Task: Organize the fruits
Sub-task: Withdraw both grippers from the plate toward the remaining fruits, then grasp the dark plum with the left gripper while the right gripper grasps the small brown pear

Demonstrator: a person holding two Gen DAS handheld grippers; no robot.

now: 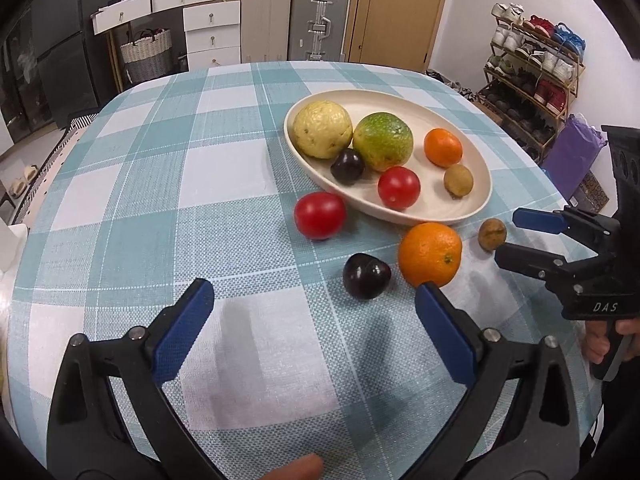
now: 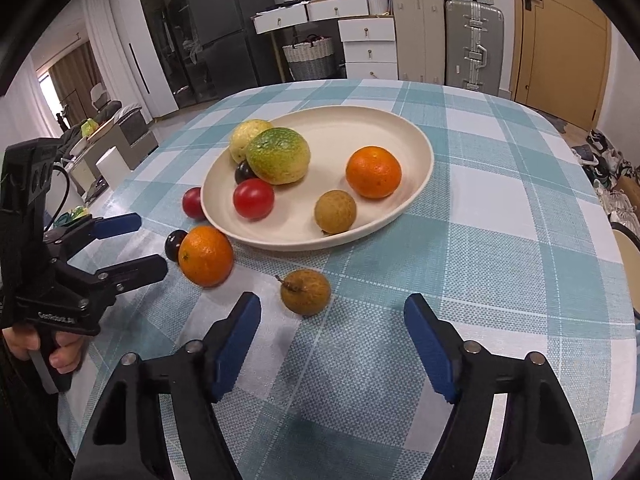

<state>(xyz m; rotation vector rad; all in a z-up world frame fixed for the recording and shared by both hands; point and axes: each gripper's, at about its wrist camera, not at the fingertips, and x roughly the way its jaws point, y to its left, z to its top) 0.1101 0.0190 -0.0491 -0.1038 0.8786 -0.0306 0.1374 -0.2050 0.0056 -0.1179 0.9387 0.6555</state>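
A cream oval plate holds a yellow fruit, a green fruit, a small orange, a tomato, a dark plum and a brown longan. On the cloth beside it lie a tomato, a plum, an orange and a longan. My left gripper is open, just short of the loose plum. My right gripper is open, just short of the loose longan.
The table has a blue and white checked cloth. Its edges curve away at left and right. Drawers, suitcases, a door and a shoe rack stand beyond the table.
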